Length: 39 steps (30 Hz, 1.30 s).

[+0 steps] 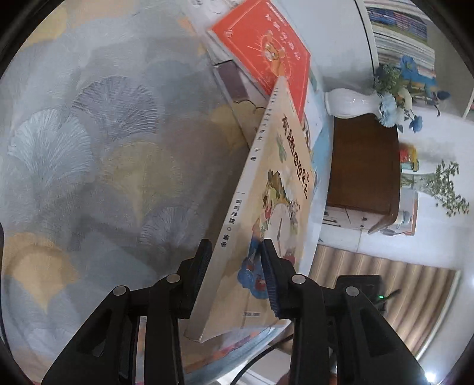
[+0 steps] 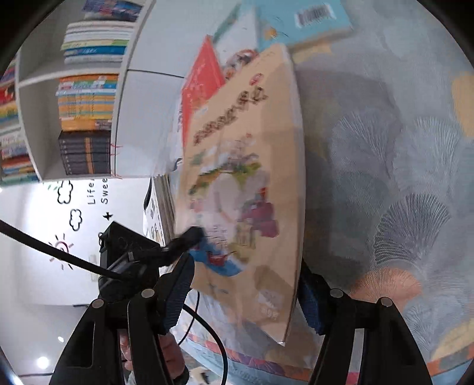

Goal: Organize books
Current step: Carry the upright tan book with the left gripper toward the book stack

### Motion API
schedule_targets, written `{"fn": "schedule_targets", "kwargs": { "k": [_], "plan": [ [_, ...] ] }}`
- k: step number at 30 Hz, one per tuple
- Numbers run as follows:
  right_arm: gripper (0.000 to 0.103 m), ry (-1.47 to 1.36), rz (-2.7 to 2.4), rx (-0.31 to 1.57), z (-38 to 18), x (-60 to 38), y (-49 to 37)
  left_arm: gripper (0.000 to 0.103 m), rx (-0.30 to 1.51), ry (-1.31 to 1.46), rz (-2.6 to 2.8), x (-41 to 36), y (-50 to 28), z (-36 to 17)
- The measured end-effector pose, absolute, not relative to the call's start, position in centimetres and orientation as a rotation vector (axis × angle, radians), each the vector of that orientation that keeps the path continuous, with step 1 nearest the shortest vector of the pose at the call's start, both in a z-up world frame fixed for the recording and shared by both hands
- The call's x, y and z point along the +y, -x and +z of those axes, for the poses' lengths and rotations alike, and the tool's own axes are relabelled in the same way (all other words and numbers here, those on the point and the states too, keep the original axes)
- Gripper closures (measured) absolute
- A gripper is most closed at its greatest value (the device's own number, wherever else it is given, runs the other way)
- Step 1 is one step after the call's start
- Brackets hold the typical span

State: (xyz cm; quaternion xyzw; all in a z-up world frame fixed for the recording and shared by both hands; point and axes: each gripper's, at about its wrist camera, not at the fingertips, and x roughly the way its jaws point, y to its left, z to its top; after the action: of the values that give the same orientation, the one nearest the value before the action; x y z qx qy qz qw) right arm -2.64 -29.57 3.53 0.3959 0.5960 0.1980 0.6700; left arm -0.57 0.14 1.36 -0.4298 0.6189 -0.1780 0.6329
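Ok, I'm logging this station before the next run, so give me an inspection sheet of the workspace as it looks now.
Surface: tablecloth with a fan-leaf print covers the table.
Job's things: tan picture book held up on edge; red book lies on a stack behind it.
Clutter: blue book with a barcode lies further back.
Grippers: left gripper is shut on the tan book's lower part; right gripper straddles the same book, pads not clearly pressing.
Cables: black cable runs past the left gripper's body.
Surroundings: white vase of blue flowers on a brown cabinet; bookshelf full of books.
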Motion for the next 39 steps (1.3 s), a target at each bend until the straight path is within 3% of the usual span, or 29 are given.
{"fn": "schedule_targets", "kwargs": {
  "k": [4, 9, 12, 14, 20, 25, 27, 29, 31, 35, 39],
  "plan": [
    [0.032, -0.834, 0.422, 1.351, 3.8, -29.9, 2.7, 0.084, 1.432, 1.068, -0.502, -0.8, 0.3, 1.5],
    [0.032, -0.956, 0.399, 1.377, 1.6, -31.4, 3.6, 0.088, 1.436, 1.249, -0.584, -1.8, 0.1, 1.3],
    [0.031, -1.035, 0.419, 1.377, 1.0, -32.1, 3.9, 0.087, 1.431, 1.439, -0.622, -1.6, 0.4, 0.0],
    [0.022, -1.110, 0.425, 1.374, 0.4, -33.1, 4.7, 0.087, 1.422, 1.454, -0.633, -1.5, 0.3, -0.1],
    [0.022, -1.318, 0.449, 1.316, -1.6, -35.1, 5.7, 0.087, 1.456, 1.452, -0.653, -1.9, 0.2, -0.1],
    [0.022, -1.330, 0.529, 1.299, -1.6, -33.5, 3.4, 0.087, 1.455, 1.466, -0.678, -2.1, 0.4, 0.1],
    [0.030, -1.318, 0.549, 1.290, -1.0, -32.6, 2.8, 0.087, 1.450, 1.455, -0.680, -1.9, 0.5, 0.3],
    [0.046, -1.293, 0.557, 1.255, -0.1, -32.4, 2.7, 0.087, 1.458, 1.394, -0.674, -1.9, 0.3, 0.7],
    [0.055, -1.213, 0.544, 1.248, 1.0, -32.5, 2.8, 0.087, 1.471, 1.249, -0.655, -2.1, 0.1, 1.6],
    [0.056, -0.917, 0.472, 1.262, 3.8, -31.7, 2.9, 0.085, 1.474, 0.847, -0.639, -4.3, 0.4, 4.0],
    [0.057, -0.730, 0.444, 1.247, 5.7, -30.8, 3.0, 0.084, 1.425, 0.736, -0.646, -5.3, 1.2, 5.4]
  ]
}}
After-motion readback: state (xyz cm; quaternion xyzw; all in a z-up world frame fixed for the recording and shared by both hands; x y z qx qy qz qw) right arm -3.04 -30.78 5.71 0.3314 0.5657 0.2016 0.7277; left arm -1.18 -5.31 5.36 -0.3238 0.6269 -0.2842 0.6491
